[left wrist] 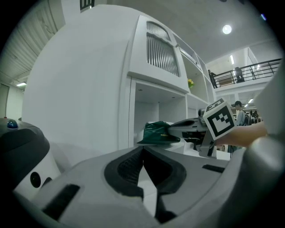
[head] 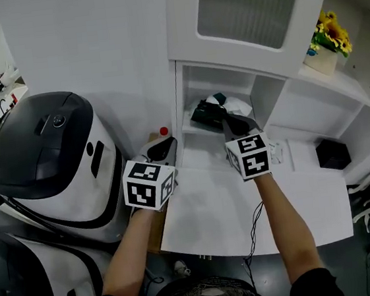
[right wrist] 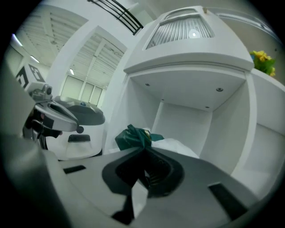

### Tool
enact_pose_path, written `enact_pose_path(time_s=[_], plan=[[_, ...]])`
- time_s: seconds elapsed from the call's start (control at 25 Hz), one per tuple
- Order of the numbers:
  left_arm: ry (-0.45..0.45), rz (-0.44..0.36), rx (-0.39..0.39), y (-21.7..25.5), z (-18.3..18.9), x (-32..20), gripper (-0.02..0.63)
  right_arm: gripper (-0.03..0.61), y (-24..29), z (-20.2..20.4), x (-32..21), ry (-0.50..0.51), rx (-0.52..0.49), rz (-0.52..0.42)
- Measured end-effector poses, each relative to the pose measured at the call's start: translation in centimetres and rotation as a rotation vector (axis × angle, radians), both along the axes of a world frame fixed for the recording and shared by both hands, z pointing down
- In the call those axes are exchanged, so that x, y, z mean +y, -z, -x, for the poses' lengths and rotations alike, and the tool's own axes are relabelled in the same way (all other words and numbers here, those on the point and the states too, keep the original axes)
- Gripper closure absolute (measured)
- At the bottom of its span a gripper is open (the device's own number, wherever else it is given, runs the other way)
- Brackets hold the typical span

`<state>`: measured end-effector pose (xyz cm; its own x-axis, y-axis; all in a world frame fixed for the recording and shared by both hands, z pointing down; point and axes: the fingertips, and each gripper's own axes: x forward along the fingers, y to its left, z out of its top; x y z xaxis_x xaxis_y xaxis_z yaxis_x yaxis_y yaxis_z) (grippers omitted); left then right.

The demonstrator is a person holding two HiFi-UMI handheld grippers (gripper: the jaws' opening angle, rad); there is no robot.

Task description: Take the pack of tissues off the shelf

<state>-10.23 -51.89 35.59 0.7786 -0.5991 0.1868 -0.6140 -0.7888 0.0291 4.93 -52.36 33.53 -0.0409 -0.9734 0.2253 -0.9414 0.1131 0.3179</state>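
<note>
The main risk is the hold itself. The right gripper (right wrist: 144, 153) seems to have only a bunched end of the wrapper of the dark green plastic-wrapped pack of tissues (right wrist: 132, 137). A quick pull could let the film slip free or tear, leaving the pack behind in the white open shelf compartment (right wrist: 187, 120). A crumpled white sheet or bag (right wrist: 178, 147) lies against the pack, deeper in the compartment and toward its right side, and it may be dragged out along with the pack. The pack also sits near the compartment's left wall, so a skewed pull could catch it there.

The right gripper's jaws are closed together, with the green wrapper gathered right at their tips. Judging from both gripper views, they pinch the pack's near end rather than span its body. The pack rests on the compartment's floor, toward its left side.

The left gripper (left wrist: 142, 151) has its jaws closed tip to tip with nothing between them. It hangs outside the compartment, to the left of its front opening, well apart from the pack and touching nothing.
</note>
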Motion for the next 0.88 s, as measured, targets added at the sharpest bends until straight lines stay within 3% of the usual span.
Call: enact_pose_path(time_s=[0.88], plan=[[0.281,-0.045,-0.05,0.7,3.4,11.2,0.611,0.572,2.3,4.5,9.3,0.276,-0.118,-0.125]])
